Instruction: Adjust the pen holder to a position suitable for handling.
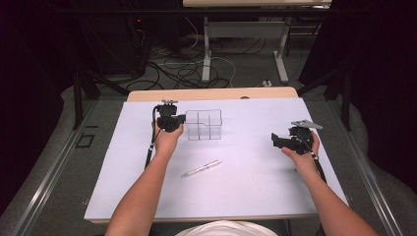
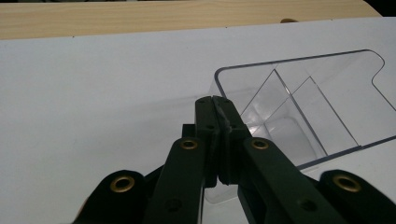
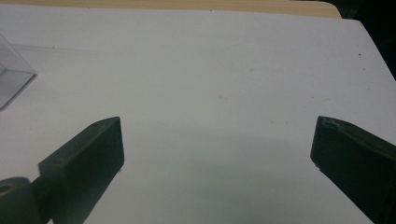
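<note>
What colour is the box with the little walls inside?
The box is clear, see-through plastic; the left gripper view shows it best.

Right claw [image 3: 217,144] is hanging wide open over the white surface [image 3: 224,70], both black jaws rising from the bottom edge with bare surface showing between them. Corner of a clear plastic container [image 3: 11,77] is poking in at the left edge, well left of the claw, beyond its left jaw.

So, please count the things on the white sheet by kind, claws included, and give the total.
Clear divided box: 1
Pen: 1
Claws: 2, left claw shut on the box wall, right claw open
Total: 4
</note>
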A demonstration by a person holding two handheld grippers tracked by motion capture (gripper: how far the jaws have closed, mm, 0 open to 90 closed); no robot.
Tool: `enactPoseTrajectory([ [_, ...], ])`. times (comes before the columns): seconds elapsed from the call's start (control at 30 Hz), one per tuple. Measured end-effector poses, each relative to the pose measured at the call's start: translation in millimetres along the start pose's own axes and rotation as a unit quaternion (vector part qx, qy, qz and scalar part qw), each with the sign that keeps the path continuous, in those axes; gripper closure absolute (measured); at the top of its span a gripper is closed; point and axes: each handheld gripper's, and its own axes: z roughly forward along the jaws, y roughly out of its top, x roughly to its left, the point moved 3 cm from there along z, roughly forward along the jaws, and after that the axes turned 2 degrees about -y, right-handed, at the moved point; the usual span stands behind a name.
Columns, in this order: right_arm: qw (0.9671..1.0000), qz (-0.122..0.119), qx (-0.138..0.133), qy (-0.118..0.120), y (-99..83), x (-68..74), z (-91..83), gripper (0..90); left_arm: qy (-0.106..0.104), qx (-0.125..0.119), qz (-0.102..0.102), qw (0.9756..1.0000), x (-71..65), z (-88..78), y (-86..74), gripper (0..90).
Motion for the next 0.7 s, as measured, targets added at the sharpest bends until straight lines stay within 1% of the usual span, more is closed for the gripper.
enactPoseTrajectory([
  [0.03, 1.0000, -0.001, 0.000, 0.000, 0.0, 0.0, 0.2, 2.2, -0.001, -0.001, -0.001, 1.0000, -1.4, 0.3, -0.3, 89.9],
  [0.07, 1.0000, -0.001, -0.001, 0.000, 0.1, 0.2, 0.3, 2.3, 0.000, -0.001, 0.002, 1.0000, -3.3, 1.0, -0.2, 89.9],
  [0.3, 1.0000, 0.001, 0.000, 0.002, 0.3, 0.3, 0.2, 2.4, -0.006, -0.005, 0.000, 1.0000, -11.0, 4.5, -0.2, 89.9],
  [0.37, 1.0000, 0.002, 0.001, 0.002, 0.2, 0.1, 0.2, 2.4, -0.010, -0.005, 0.002, 0.9999, -16.0, 6.8, 0.2, 89.9],
  [0.5, 1.0000, 0.005, 0.002, 0.003, 0.1, 0.4, 0.1, 2.5, -0.014, -0.006, -0.001, 0.9999, -21.6, 9.5, 0.6, 89.9],
  [0.63, 1.0000, 0.003, 0.002, 0.004, 0.1, -0.4, 0.5, 2.5, -0.017, -0.008, -0.003, 0.9998, -25.3, 11.2, 0.9, 90.0],
  [0.7, 1.0000, 0.004, 0.001, 0.004, 0.2, -0.2, 0.1, 2.5, -0.020, -0.005, -0.003, 0.9998, -27.3, 11.1, 0.4, 90.0],
])
